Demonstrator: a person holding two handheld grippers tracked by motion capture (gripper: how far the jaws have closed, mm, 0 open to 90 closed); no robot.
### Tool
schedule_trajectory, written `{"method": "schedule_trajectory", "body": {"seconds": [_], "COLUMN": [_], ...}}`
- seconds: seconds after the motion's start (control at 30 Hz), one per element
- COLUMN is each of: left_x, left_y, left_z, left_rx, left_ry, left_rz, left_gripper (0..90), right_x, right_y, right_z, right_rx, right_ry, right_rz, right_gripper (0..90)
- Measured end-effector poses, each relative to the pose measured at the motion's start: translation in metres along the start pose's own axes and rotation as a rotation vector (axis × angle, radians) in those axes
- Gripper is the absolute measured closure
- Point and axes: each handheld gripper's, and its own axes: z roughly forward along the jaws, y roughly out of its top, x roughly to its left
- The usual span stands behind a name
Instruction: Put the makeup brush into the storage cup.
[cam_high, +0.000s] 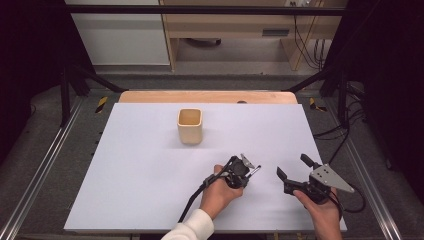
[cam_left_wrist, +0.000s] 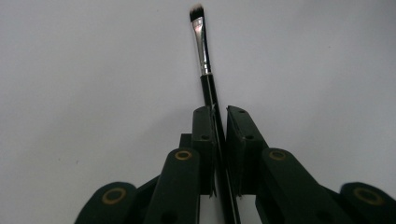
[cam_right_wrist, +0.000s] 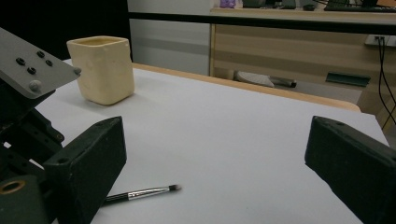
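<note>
1. Left hand-held gripper: it sits on the near right part of the table, held in the person's left hand, with a white sleeve at the wrist and a black cable trailing back toward the near edge.
2. Its state: in the left gripper view the two flat black pads are clenched on a makeup brush, gripping the thin glossy black handle partway along.
3. The brush: slender and straight, with a black handle, a shiny silver metal ferrule and a short angled tuft of dark bristles with pale tips. The bristle end sticks out beyond the pads. In the right gripper view the brush lies low and nearly flat over the table surface; I cannot tell whether the tip touches.
4. Right hand-held gripper: held in the right hand, just beside the left one, toward the table's right edge. A grey three-cornered metal plate tops it. Its blocky matte black jaws are spread wide, released, with nothing between them.
5. Table: a smooth, matte, pale lavender-white sheet over a light wooden board, which shows along the far edge.
6. Cup: cream-coloured, squarish with rounded corners, open-topped, with a slightly uneven matte surface. It stands upright in the far middle of the table, well apart from both grippers.
</note>
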Motion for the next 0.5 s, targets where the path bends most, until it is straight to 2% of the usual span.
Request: {"method": "schedule_trajectory", "body": {"seconds": [0.3, 0.5], "left_x": [0.0014, 0.0029], "left_y": [-0.0019, -0.004], "left_z": [-0.001, -0.0034], "left_rx": [-0.005, -0.017], "left_ry": [0.002, 0.029], "left_rz": [-0.021, -0.007], "left_gripper": [83.6, 84.0], "right_x": [-0.0001, -0.0003], "right_y": [-0.0003, -0.0006], "right_z": [-0.0002, 0.0001], "right_rx": [0.002, 0.001], "right_ry": [0.003, 0.004], "right_rz": [-0.005, -0.005], "right_gripper": [5.9, 5.9]}}
